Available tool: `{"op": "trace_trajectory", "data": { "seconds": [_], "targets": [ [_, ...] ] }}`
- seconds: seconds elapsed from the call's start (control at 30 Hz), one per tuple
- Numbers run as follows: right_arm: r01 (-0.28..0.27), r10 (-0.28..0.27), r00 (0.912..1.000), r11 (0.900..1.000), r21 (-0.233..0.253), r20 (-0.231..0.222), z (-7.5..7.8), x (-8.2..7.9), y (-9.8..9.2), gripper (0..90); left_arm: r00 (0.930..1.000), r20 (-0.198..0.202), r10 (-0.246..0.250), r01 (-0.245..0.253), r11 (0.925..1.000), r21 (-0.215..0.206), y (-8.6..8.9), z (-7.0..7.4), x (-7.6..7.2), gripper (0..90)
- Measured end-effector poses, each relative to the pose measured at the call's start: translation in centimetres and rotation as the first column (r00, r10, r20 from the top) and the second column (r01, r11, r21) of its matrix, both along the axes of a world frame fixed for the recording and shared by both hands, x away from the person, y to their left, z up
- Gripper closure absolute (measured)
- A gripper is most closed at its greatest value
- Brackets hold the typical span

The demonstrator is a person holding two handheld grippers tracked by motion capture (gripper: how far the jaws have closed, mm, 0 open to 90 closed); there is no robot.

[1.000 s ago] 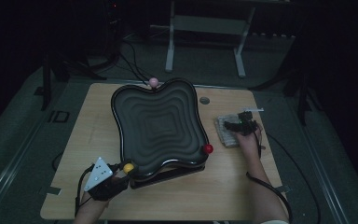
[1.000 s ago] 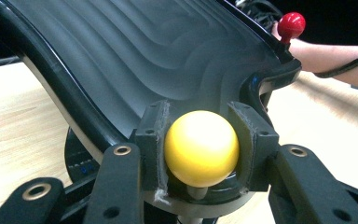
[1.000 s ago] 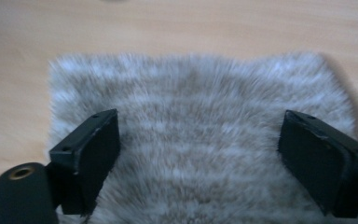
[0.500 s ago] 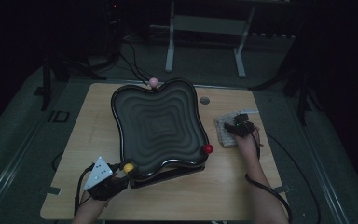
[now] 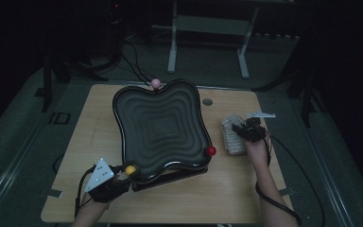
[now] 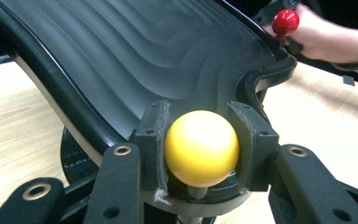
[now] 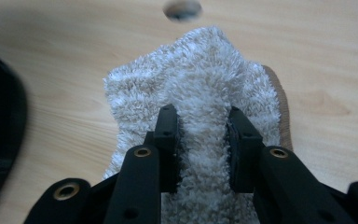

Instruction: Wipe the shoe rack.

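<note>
While the light is low, we can make out a black wavy tray (image 5: 160,127) that sits on a stand in the middle of the wooden table (image 5: 246,198), with small ball knobs at its corners. Our left gripper (image 6: 200,135) has its jaws closed around the yellow knob (image 6: 201,154) at the near left corner of the tray; we judge that this hold keeps the tray steady, or lets us tilt it. A red knob (image 5: 211,151) stands free at the near right corner and a pink knob (image 5: 156,82) at the far edge. To the right of the tray, a fluffy white cloth (image 7: 200,107) lies on the table. Our right gripper (image 7: 200,140) pinches a raised fold of this cloth between its jaws, probably so that we can lift it and wipe the tray.
</note>
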State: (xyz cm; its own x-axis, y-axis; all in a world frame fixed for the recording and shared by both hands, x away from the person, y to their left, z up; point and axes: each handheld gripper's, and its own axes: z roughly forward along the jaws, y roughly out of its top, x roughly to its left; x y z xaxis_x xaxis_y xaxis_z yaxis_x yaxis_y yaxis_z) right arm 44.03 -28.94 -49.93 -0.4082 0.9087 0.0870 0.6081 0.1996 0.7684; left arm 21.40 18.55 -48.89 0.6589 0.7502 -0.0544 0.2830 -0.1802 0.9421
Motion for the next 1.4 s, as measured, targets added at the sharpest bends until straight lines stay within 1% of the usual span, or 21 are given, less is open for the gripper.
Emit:
{"op": "trace_trajectory", "data": {
  "seconds": [0.03,0.07,0.1,0.23,0.3,0.4,0.53,0.6,0.73,0.8,0.93,0.97,1.1,1.17,1.2,1.23,1.27,1.3,1.33,1.37,1.4],
  "targets": [
    [0.000,0.000,1.0000,1.000,0.000,0.000,0.0,0.0,0.0,70.2,1.0000,0.000,0.000,0.000,1.0000,0.000,0.0,0.0,0.0,59.4],
    [-0.010,0.010,0.9998,1.000,0.006,0.017,0.7,-0.4,0.1,70.2,1.0000,0.000,0.000,0.000,1.0000,0.000,0.0,0.0,0.0,59.4],
    [-0.031,0.030,0.9982,0.999,0.012,0.053,2.3,-1.2,0.4,70.2,1.0000,0.003,-0.004,0.004,1.0000,-0.004,0.1,-0.1,0.0,59.5],
    [-0.075,0.070,0.9913,0.996,0.043,0.111,5.3,-2.0,1.6,70.2,0.9999,0.005,-0.009,0.009,0.9999,-0.006,0.1,-0.1,0.1,59.4],
    [-0.100,0.095,0.9868,0.994,0.038,0.131,6.8,-2.1,2.4,70.2,0.9999,0.001,-0.015,0.015,0.9998,-0.010,0.2,-0.1,0.1,59.4],
    [-0.137,0.130,0.9766,0.990,0.026,0.171,8.8,-2.3,3.7,70.2,0.9999,-0.002,-0.015,0.015,0.9999,-0.007,0.1,0.0,0.1,59.4],
    [-0.179,0.166,0.9604,0.983,0.039,0.224,11.4,-2.5,5.5,70.2,0.9998,-0.005,-0.017,0.017,0.9998,0.006,0.1,0.1,0.1,59.4],
    [-0.203,0.186,0.9521,0.978,0.048,0.243,12.6,-2.5,6.5,70.2,0.9998,-0.009,-0.018,0.019,0.9997,0.015,0.1,0.2,0.2,59.4],
    [-0.243,0.225,0.9370,0.969,0.036,0.268,14.3,-2.0,9.0,70.2,0.9998,-0.010,-0.016,0.016,0.9998,0.014,0.1,0.2,0.2,59.4],
    [-0.254,0.235,0.9332,0.967,0.033,0.271,14.9,-1.5,10.1,70.2,0.9998,-0.010,-0.015,0.015,0.9998,0.016,0.1,0.2,0.2,59.4],
    [-0.262,0.251,0.9313,0.965,0.008,0.264,15.4,-0.3,12.4,70.2,0.9999,-0.006,-0.010,0.010,0.9999,0.012,0.0,0.1,0.1,59.4],
    [-0.264,0.253,0.9310,0.964,0.007,0.263,15.4,0.0,12.8,70.2,0.9999,-0.006,-0.011,0.011,0.9999,0.004,0.1,0.1,0.1,59.3],
    [-0.260,0.248,0.9353,0.965,0.014,0.252,15.4,1.1,14.1,70.2,0.9995,-0.010,-0.030,0.030,0.9995,-0.011,0.3,0.0,0.2,59.4],
    [-0.258,0.251,0.9378,0.966,-0.003,0.240,15.2,1.6,14.8,70.1,0.9996,-0.008,-0.028,0.028,0.9995,-0.013,0.3,0.0,0.2,59.4],
    [-0.254,0.251,0.9381,0.967,-0.019,0.239,15.0,1.9,15.0,70.1,0.9995,-0.007,-0.030,0.030,0.9994,-0.015,0.3,0.0,0.3,59.4],
    [-0.244,0.246,0.9405,0.969,-0.035,0.235,14.9,2.2,15.2,70.0,0.9994,-0.008,-0.033,0.033,0.9994,-0.014,0.4,0.0,0.3,59.4],
    [-0.244,0.246,0.9405,0.969,-0.035,0.235,14.9,2.2,15.2,70.0,0.9994,-0.008,-0.033,0.033,0.9994,-0.014,0.4,0.0,0.3,59.4],
    [-0.239,0.242,0.9435,0.970,-0.042,0.227,14.7,2.4,15.3,69.9,0.9993,-0.013,-0.036,0.036,0.9992,-0.016,0.4,0.0,0.3,59.4],
    [-0.227,0.232,0.9493,0.973,-0.052,0.212,14.1,2.9,15.5,69.7,0.9992,-0.013,-0.037,0.037,0.9992,-0.016,0.4,0.0,0.3,59.4],
    [-0.218,0.227,0.9521,0.974,-0.067,0.205,13.6,3.0,15.5,69.5,0.9991,-0.014,-0.039,0.039,0.9991,-0.016,0.4,0.0,0.4,59.5],
    [-0.214,0.224,0.9527,0.974,-0.068,0.205,13.4,3.0,15.5,69.3,0.9991,-0.014,-0.039,0.039,0.9991,-0.017,0.4,0.0,0.4,59.5]
  ]
}}
